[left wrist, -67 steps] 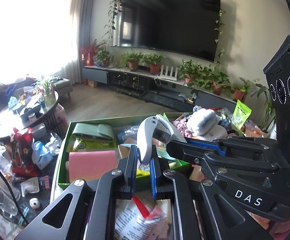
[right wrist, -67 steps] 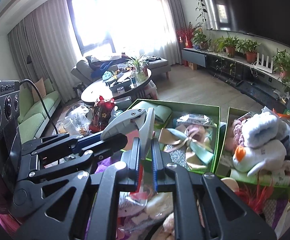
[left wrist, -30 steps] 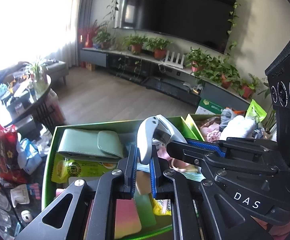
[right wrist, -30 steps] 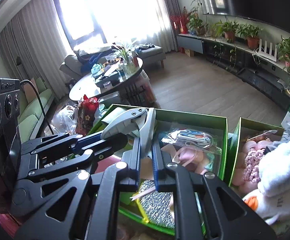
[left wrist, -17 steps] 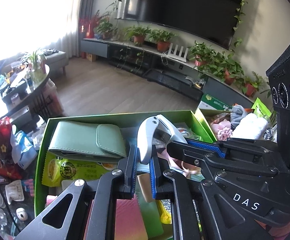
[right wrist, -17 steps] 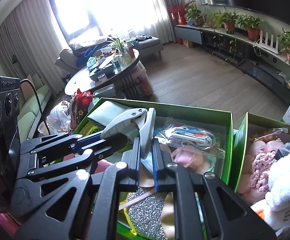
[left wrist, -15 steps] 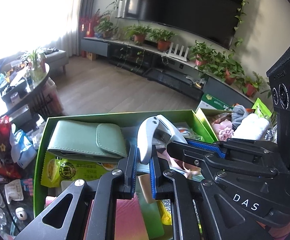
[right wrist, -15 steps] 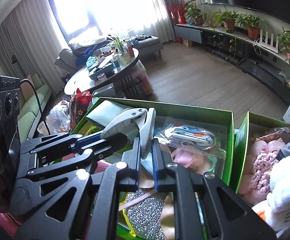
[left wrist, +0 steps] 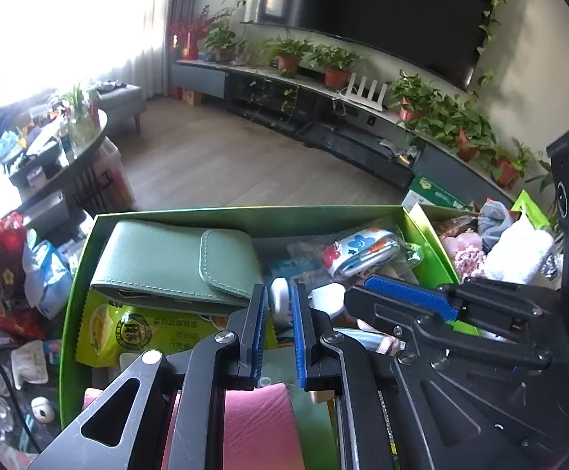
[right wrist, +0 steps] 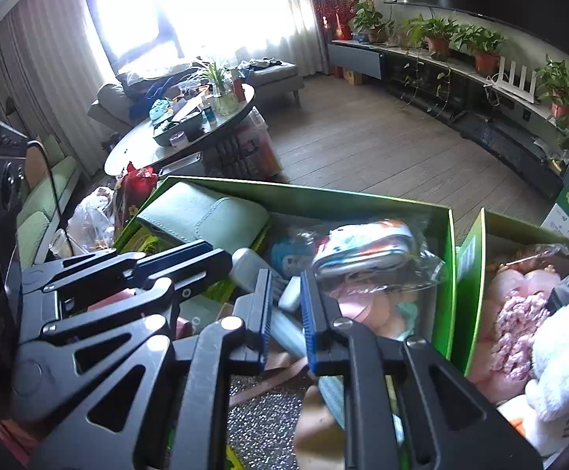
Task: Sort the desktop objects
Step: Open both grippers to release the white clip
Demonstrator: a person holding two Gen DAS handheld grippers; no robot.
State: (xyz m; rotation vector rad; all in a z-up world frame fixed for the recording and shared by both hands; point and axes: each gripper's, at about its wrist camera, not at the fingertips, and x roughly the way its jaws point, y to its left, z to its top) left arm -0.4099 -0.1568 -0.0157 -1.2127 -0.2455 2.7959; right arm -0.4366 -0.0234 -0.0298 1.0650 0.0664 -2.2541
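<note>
Sunlit living room fills the background, with a wall-mounted TV (left wrist: 378,11) and potted plants along a low cabinet. Lower in both frames sits an open green box (left wrist: 245,213) crowded with things: a sage-green leather pouch (left wrist: 174,262) at the upper left, a packaged patterned item (left wrist: 358,252) at the upper right, a yellow-green snack packet (left wrist: 135,329) below the pouch. A small white object (left wrist: 280,301), what it is I cannot tell, lies in the box just past the tips of both tongs, its long axis running roughly away from the left camera. The left tongs (left wrist: 277,313) are narrowly parted and hold nothing, the white object showing in the gap at their tips. The right tongs (right wrist: 286,301) are likewise slightly parted and empty, directly over the same object. Both seem equally near; contact with it cannot be told. A second green box (right wrist: 476,274) of plush items stands just right.
</note>
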